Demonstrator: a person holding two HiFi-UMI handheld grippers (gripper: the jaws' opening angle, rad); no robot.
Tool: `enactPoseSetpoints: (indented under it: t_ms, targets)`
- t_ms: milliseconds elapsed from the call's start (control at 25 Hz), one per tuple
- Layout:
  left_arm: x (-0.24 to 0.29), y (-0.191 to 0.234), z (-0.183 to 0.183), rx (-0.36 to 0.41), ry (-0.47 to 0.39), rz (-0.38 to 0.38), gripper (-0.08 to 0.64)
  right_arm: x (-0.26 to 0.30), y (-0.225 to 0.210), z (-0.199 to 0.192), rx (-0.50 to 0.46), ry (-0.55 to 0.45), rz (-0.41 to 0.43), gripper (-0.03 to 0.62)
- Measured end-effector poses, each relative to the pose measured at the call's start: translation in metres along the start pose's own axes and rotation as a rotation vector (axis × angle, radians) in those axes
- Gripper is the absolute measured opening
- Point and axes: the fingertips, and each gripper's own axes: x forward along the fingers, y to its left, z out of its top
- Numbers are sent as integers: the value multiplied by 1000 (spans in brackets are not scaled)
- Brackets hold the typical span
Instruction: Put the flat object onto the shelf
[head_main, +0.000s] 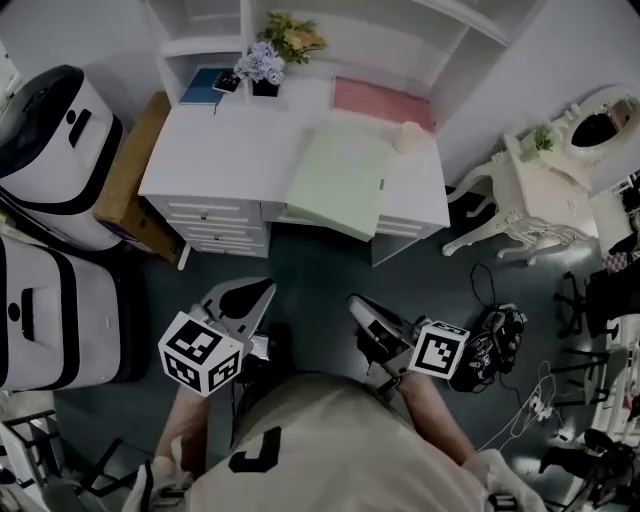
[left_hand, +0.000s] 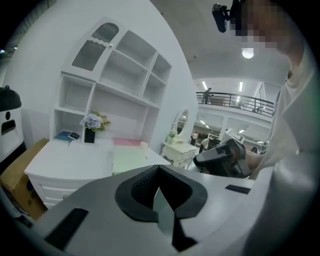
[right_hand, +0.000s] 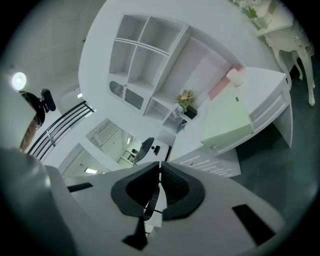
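A pale green flat object (head_main: 340, 180) lies on the white desk (head_main: 220, 150), its front edge overhanging the desk's front. It also shows in the left gripper view (left_hand: 129, 161) and the right gripper view (right_hand: 227, 120). Behind it rises the white shelf unit (head_main: 400, 40) with open compartments. Both grippers hang low over the dark floor, well short of the desk. My left gripper (head_main: 258, 292) is shut and empty, its tips meeting (left_hand: 159, 169). My right gripper (head_main: 360, 306) is shut too, with nothing between its pads (right_hand: 159, 165).
A pink flat object (head_main: 383, 100), a small cream cup (head_main: 408, 136), a flower vase (head_main: 262, 72) and a blue book (head_main: 205, 85) sit at the desk's back. White cases (head_main: 50, 150) and a cardboard box (head_main: 130, 180) stand left. An ornate white vanity (head_main: 545, 190) and floor cables (head_main: 500, 340) are right.
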Motion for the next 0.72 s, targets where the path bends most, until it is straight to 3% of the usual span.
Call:
enactPoseSetpoints:
  t_ms: [280,560,720]
  targets:
    - [9,44,-5,-65,-1,-33,12,44,-35,16,-26,60,-122,21]
    - [35,61,5,-84,10,-113,12,60,-58,38,-7,25,-183,23]
    - [48,65,10,-83,18,-139,12,56,-91,50,49,-10,-268,23]
